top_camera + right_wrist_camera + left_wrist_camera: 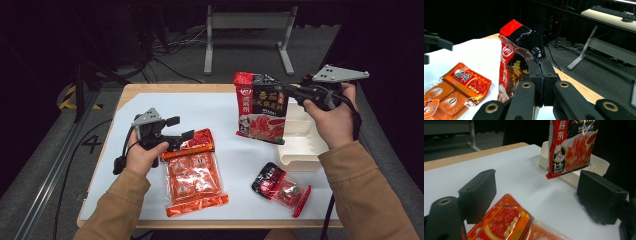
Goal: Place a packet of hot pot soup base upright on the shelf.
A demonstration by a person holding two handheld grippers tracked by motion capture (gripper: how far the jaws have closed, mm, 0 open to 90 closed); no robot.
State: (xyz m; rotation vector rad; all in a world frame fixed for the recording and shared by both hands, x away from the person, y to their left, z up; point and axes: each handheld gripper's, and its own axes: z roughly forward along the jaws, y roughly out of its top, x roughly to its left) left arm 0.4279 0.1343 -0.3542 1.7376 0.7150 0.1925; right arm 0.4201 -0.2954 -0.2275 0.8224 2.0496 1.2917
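My left gripper (176, 135) hangs at nine o'clock on the table, jaws spread wide and gripping nothing; the orange seasoning pack (194, 172) lies flat on the white sheet (150, 105) just under them, its printed header toward the pads. Judged from this, that pack is either just set down or next to be taken. In the left gripper view the same pack (504, 222) lies below and between my two parted pads, untouched.

At five o'clock a small red-and-black sachet (280, 187) lies flat, well apart from both grippers.

My right gripper (290, 91) is at two o'clock, jaws pressed together on the upper edge of the red-and-black soup-base bag (261, 107), which hangs upright off the table beside the cream tray (300, 150). Pinching the top seam lets the bag dangle straight, presumably for lowering into the tray. In the right gripper view the pads meet on the crumpled bag (516, 62).
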